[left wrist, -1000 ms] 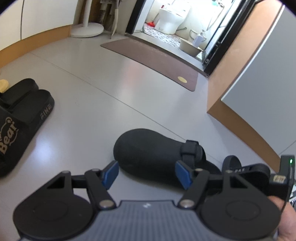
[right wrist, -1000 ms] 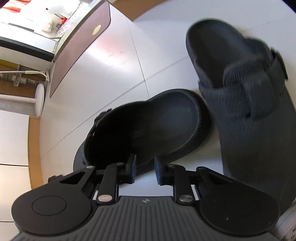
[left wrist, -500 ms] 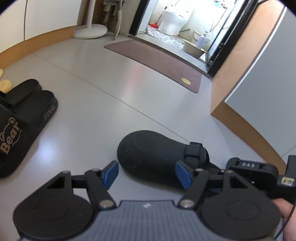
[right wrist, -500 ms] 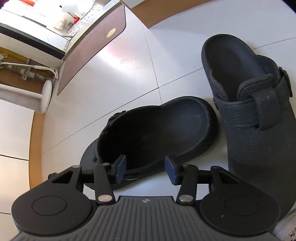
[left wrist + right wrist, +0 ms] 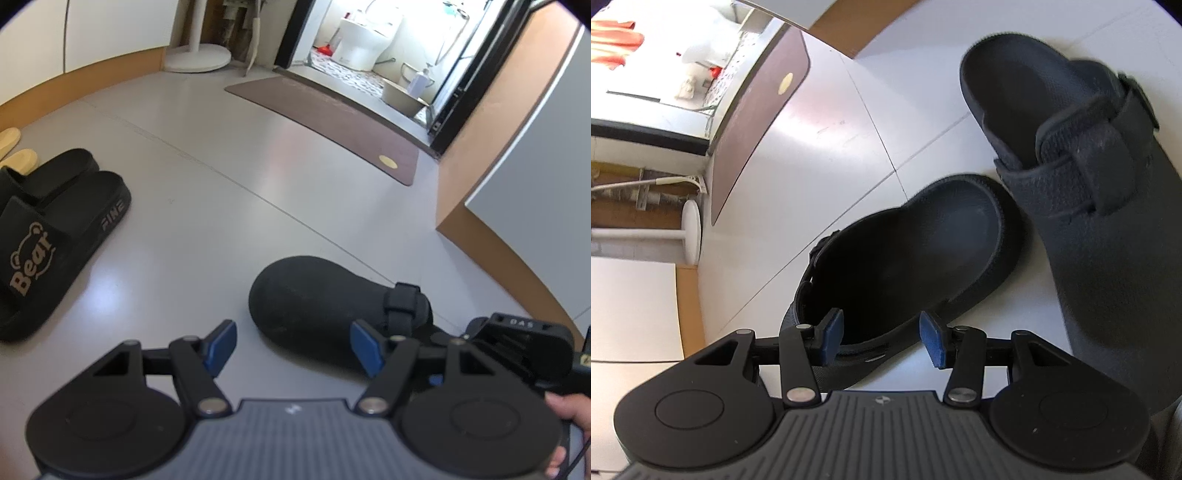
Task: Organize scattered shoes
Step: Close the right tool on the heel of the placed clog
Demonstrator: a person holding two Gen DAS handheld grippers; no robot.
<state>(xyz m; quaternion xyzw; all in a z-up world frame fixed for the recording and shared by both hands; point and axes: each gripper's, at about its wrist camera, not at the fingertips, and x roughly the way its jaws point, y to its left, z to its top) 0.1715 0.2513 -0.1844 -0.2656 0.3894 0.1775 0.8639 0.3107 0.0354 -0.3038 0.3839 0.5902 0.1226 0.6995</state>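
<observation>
Grey floor (image 5: pixel 229 229): two black clogs, near clog (image 5: pixel 905 266) and far clog (image 5: pixel 1089 177), heels touching. Right gripper (image 5: pixel 882 338), jaws apart, straddles near clog's rim; left gripper (image 5: pixel 291 349), jaws apart, empty. Step: pairing clogs; next, likely re-grip and align.

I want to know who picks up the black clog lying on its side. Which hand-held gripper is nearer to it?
Right. The right hand-held gripper hangs open at the tipped clog, its fingers straddling the rim. The left hand-held gripper is open too, farther back.

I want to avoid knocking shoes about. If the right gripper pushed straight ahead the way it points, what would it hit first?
Most likely the black clog lying right ahead of the right gripper, near its side rim. The jaws are open with nothing gripped. How much gap remains is hard to judge.
</observation>
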